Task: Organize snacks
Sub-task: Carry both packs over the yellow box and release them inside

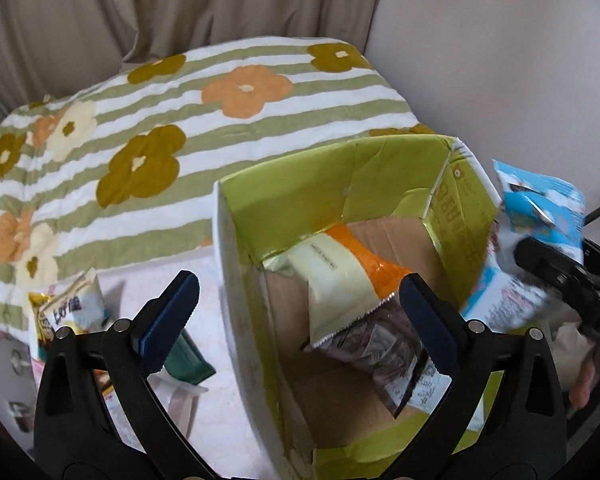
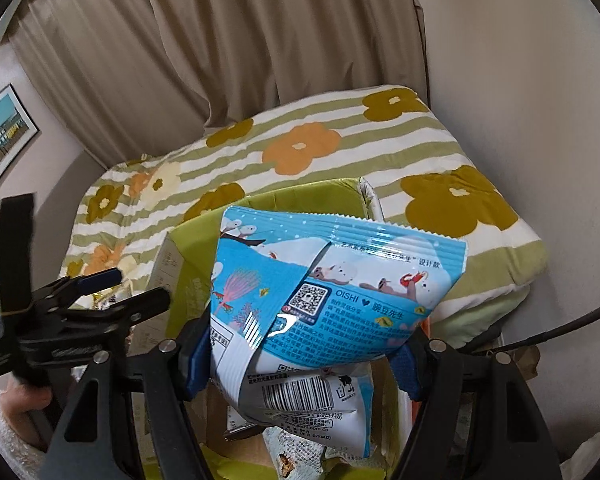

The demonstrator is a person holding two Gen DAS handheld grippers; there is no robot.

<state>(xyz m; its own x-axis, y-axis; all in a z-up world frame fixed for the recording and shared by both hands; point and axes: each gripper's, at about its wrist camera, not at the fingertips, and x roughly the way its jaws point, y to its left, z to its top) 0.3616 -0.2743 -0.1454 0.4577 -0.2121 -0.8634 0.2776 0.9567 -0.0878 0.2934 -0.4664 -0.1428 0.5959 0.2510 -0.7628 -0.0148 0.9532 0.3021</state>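
Note:
A green cardboard box (image 1: 384, 176) stands open on the pink surface, with an orange-and-cream snack bag (image 1: 340, 276) and a dark clear packet (image 1: 384, 344) inside. My left gripper (image 1: 296, 316) is open and empty, its fingers astride the box's left wall. My right gripper (image 2: 304, 356) is shut on a blue-and-white snack bag (image 2: 332, 288), held above the box's right side; it also shows in the left wrist view (image 1: 540, 216). The box (image 2: 192, 248) lies behind the bag in the right wrist view.
A folded flowered, green-striped quilt (image 1: 204, 128) lies behind the box. More snack packets (image 1: 68, 312) and a dark green packet (image 1: 188, 360) lie on the surface left of the box. Curtains (image 2: 220, 60) and a wall stand behind. A black cable (image 2: 560, 328) runs at right.

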